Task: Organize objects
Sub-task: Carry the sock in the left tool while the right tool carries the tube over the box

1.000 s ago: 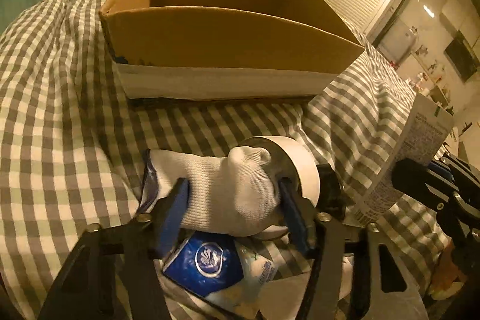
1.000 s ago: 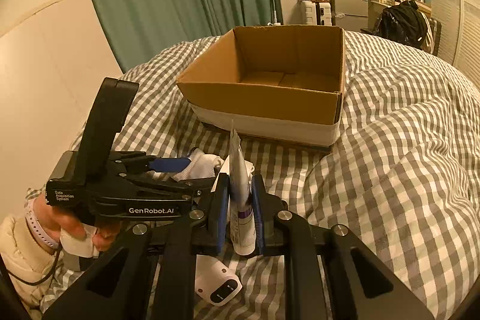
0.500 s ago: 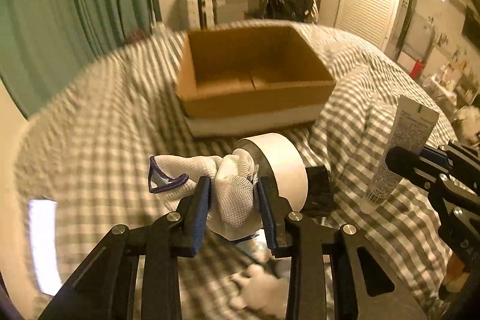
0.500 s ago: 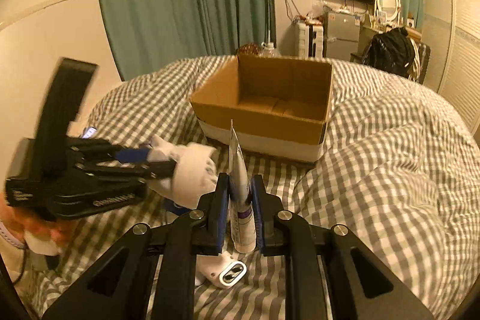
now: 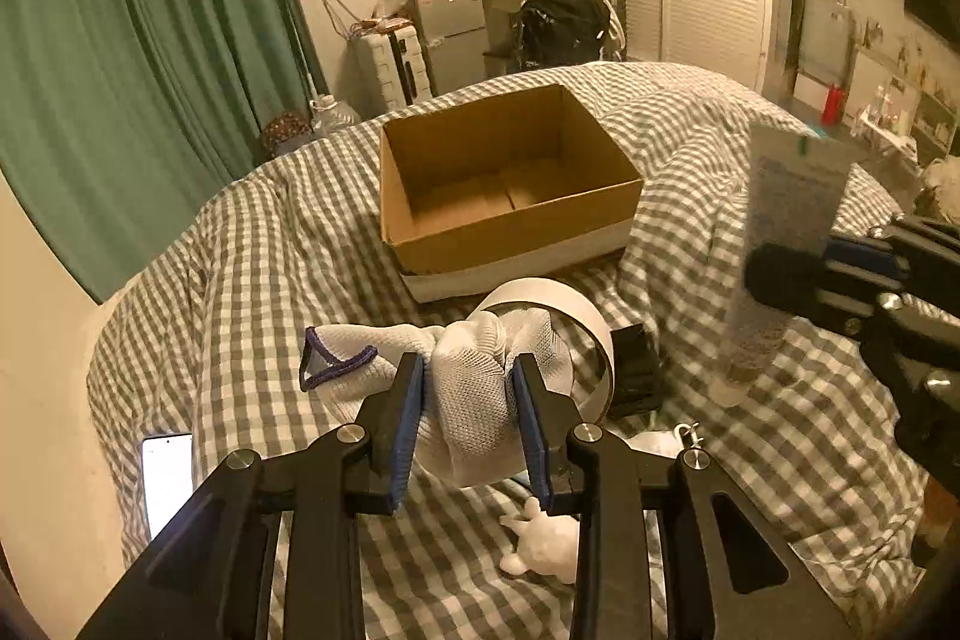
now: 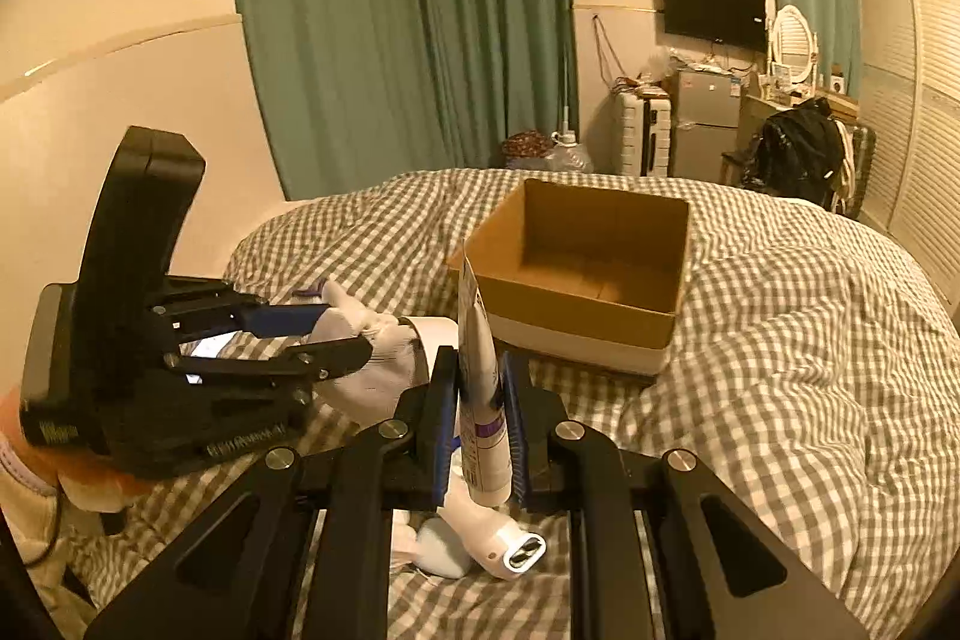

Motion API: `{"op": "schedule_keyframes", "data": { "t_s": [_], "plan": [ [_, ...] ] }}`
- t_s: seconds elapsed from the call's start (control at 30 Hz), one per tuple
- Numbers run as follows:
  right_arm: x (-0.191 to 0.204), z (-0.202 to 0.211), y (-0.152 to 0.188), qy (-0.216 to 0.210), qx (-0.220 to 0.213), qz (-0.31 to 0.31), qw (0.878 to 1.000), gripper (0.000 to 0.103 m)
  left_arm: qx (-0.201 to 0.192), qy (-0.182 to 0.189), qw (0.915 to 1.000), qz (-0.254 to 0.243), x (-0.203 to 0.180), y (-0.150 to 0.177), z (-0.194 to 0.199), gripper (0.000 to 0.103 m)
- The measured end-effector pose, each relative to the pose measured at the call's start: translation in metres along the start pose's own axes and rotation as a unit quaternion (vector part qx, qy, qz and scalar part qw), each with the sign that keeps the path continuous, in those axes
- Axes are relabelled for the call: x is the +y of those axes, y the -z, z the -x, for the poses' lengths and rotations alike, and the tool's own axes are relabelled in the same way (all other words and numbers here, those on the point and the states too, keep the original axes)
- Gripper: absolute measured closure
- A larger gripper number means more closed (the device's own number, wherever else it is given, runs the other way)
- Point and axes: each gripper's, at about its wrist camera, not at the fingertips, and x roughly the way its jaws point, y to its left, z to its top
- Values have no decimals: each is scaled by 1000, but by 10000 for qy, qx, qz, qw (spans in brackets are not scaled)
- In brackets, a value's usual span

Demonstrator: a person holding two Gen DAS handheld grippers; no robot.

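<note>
My left gripper (image 5: 469, 403) is shut on a white sock (image 5: 468, 376) with a purple cuff and holds it above the checked bedcover. My right gripper (image 6: 480, 421) is shut on a white tube (image 6: 478, 364) with its cap down; the tube also shows in the left wrist view (image 5: 780, 244). An open, empty cardboard box (image 5: 510, 184) sits on the bed beyond both grippers and also shows in the right wrist view (image 6: 582, 268). The left gripper with the sock shows in the right wrist view (image 6: 360, 340), left of the tube.
A white tape roll (image 5: 576, 316) and a black object (image 5: 639, 370) lie on the bed under the sock. A small white figure (image 5: 543, 544) and a phone (image 5: 168, 478) lie nearer. A white device (image 6: 498, 544) lies under the tube. Curtains, a fridge and a wardrobe stand behind.
Both grippers have risen well above the bed with the sock and the tube. The box now looks farther and lower in both views.
</note>
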Motion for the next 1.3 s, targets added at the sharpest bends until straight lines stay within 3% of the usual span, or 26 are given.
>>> {"op": "schedule_keyframes", "data": {
  "t_s": [0.17, 0.27, 0.37, 0.47, 0.63, 0.77, 0.83, 1.0, 1.3],
  "plan": [
    [-8, -12, -5, -113, 113, -138, 9998, 89, 33, 229, 9997, -42, 0, -6, 0, 73],
    [-14, -21, -12, -157, 132, -151, 9997, 88, 88, 662, 9978, 7, 4, -10, -5, 73],
    [-20, -27, -18, -318, 134, -201, 9992, 88, 174, 522, 9984, -150, 2, -17, -18, 73],
    [-20, -42, -24, -617, 180, -242, 9976, 88, 203, 774, 9968, -19, 7, -26, -28, 73],
    [-28, -89, -20, -852, 534, -466, 9938, 88, 149, 699, 9973, -140, 5, -36, -40, 73],
    [-47, -122, -13, -340, 764, -531, 9951, 88, 167, 834, 9963, -82, 6, -37, -42, 73],
    [-59, -131, -10, -320, 842, -707, 9934, 88, 137, 822, 9965, -85, 7, -39, -40, 73],
    [-62, -115, -26, -232, 566, -615, 9962, 89, 8, 712, 9975, -51, 13, -57, -39, 73],
    [-61, -87, -100, -10, -101, -109, 9999, 89, -639, 450, 9969, 83, 27, -128, -33, 73]
  ]
}}
